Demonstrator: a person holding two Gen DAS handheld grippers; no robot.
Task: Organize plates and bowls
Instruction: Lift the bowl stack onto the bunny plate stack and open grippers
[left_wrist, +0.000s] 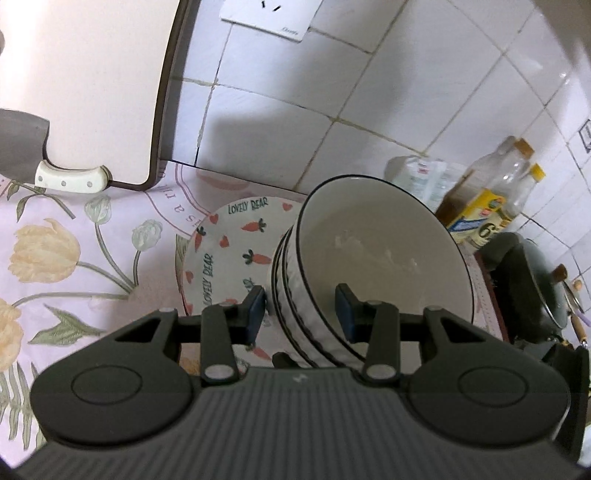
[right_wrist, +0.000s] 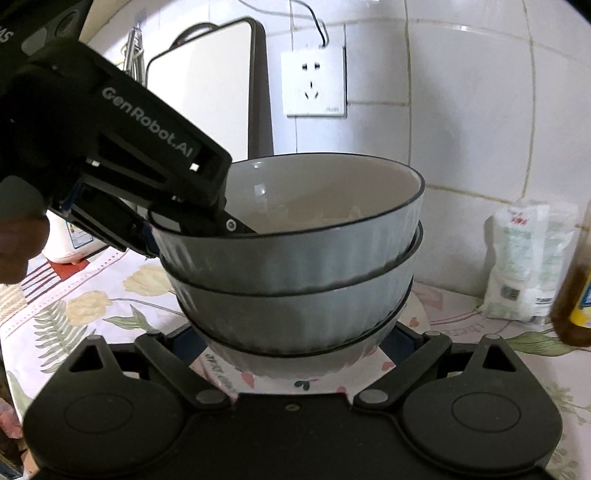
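Note:
A stack of three white ribbed bowls (left_wrist: 373, 254) with dark rims stands on a carrot-patterned "Lovely Bear" plate (left_wrist: 229, 251). My left gripper (left_wrist: 301, 308) straddles the stack's near wall, one finger outside and one inside the top bowl, with the jaws apart around the rims. In the right wrist view the left gripper (right_wrist: 155, 230) reaches over the top bowl's rim from the left. The bowl stack (right_wrist: 291, 266) fills the middle there. My right gripper (right_wrist: 291, 341) is open, its fingers on either side of the bottom bowl's base, above the plate (right_wrist: 413, 314).
A cutting board (left_wrist: 92, 85) leans on the tiled wall at the left, with a cleaver (left_wrist: 44, 162) before it. Oil bottles (left_wrist: 487, 199) and a white packet (right_wrist: 524, 266) stand at the right, a dark pot (left_wrist: 539, 291) beyond. A floral cloth (left_wrist: 66, 258) covers the counter.

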